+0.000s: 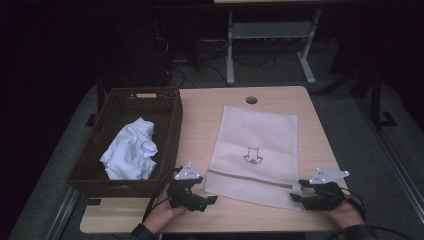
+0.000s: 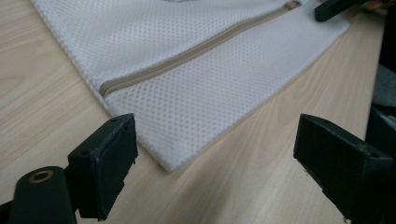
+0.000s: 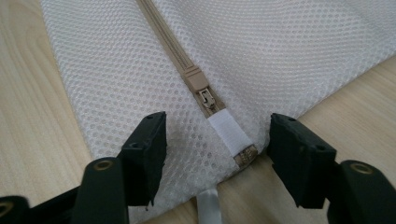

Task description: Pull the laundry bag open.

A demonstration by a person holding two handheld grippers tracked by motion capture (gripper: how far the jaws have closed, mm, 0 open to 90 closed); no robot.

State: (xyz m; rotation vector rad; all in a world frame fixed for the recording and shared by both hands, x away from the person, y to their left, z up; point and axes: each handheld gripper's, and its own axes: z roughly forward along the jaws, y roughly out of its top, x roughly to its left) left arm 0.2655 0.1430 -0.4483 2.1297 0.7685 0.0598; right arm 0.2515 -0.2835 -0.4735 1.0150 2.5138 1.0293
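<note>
High view, left to right: a dark woven basket [image 1: 102, 150] sits at the left edge of the surface [image 1: 200, 125] with a crumpled white cloth [image 1: 131, 150] inside it. Just right of the basket's near corner, the left tongs [image 1: 210, 200] rest low over the wood, pointing toward the near left corner of a white mesh laundry bag [image 1: 255, 135]. The bag lies flat in the middle of the surface, with a small dark drawing on its upper face and a beige zipper [image 1: 250, 177] running across near its front edge. The right tongs [image 1: 296, 196] sit at the bag's near right corner.

Left gripper view: the left tongs [image 2: 215, 154] stand wide apart with nothing between them; the bag's corner [image 2: 173, 161] lies on the wood just ahead, in line with the gap and touching neither jaw. The zipper [image 2: 187, 56] runs away toward the far tongs.

Right gripper view: the right tongs [image 3: 217, 140] stand partly open, straddling the bag's edge. The zipper slider [image 3: 198, 84] and a white fabric tab [image 3: 229, 133] lie in the gap between the two jaws. The jaws do not press on the mesh [image 3: 116, 70].
</note>
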